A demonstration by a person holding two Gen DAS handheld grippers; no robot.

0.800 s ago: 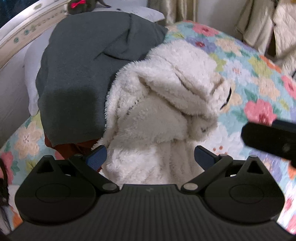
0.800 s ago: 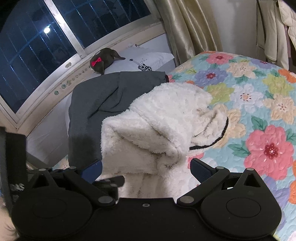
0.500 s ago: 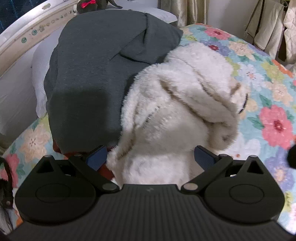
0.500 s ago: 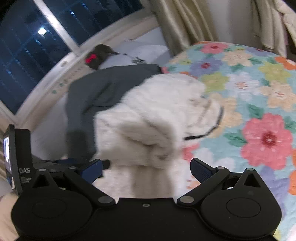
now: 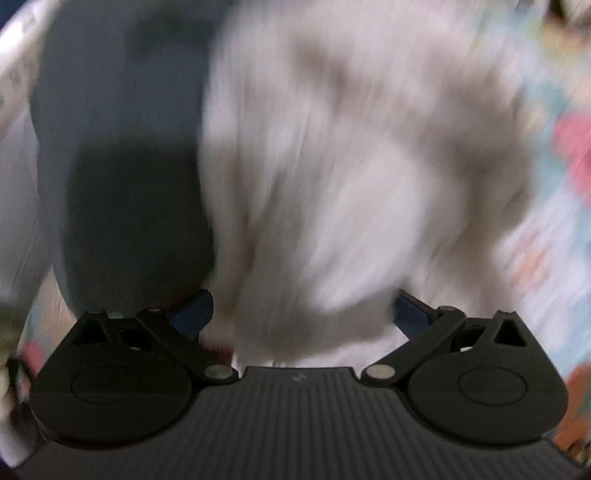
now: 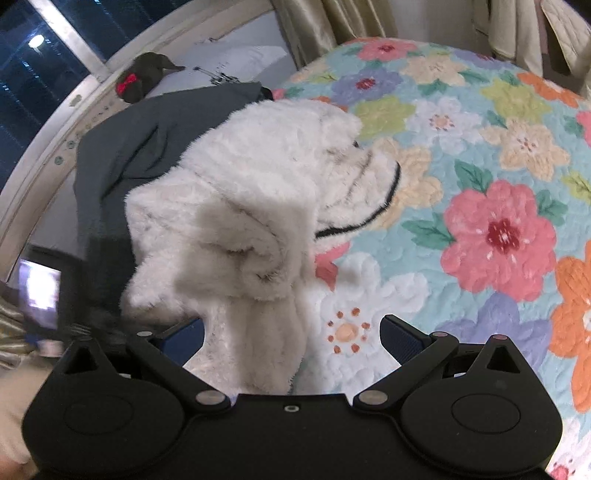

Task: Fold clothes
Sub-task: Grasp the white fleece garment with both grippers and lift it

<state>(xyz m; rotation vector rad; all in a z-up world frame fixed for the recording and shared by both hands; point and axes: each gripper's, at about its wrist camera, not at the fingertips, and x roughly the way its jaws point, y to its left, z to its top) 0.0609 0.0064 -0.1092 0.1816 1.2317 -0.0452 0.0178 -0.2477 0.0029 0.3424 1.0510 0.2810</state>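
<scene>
White fleece fills the middle of both views: a fluffy white garment (image 6: 251, 206) lies bunched in folds on the floral quilt (image 6: 498, 155), its black-trimmed edge (image 6: 384, 203) pointing right over a cream flower. On its left, and partly under it, lies a dark grey garment (image 6: 122, 147), spread flat toward the far window side. The right gripper (image 6: 291, 338) hangs low at the near edge of the fleece with its blue-padded tongs spread wide apart; a hanging fold of the fleece sits between them toward the left pad, but nothing is pinched. The left gripper (image 5: 301, 314) shows in a badly motion-blurred view: its tongs also stand wide apart, with the white garment (image 5: 351, 177) as a pale smear directly ahead and between them, and the grey garment (image 5: 122, 166) as a dark mass to the left. Whether the pads touch the fleece there cannot be told. Far left, a dark plush toy with a red bow (image 6: 144, 75) rests on a white pillow (image 6: 236, 61) below the dark window (image 6: 37, 55), and gold curtains (image 6: 325, 26) hang beyond.
</scene>
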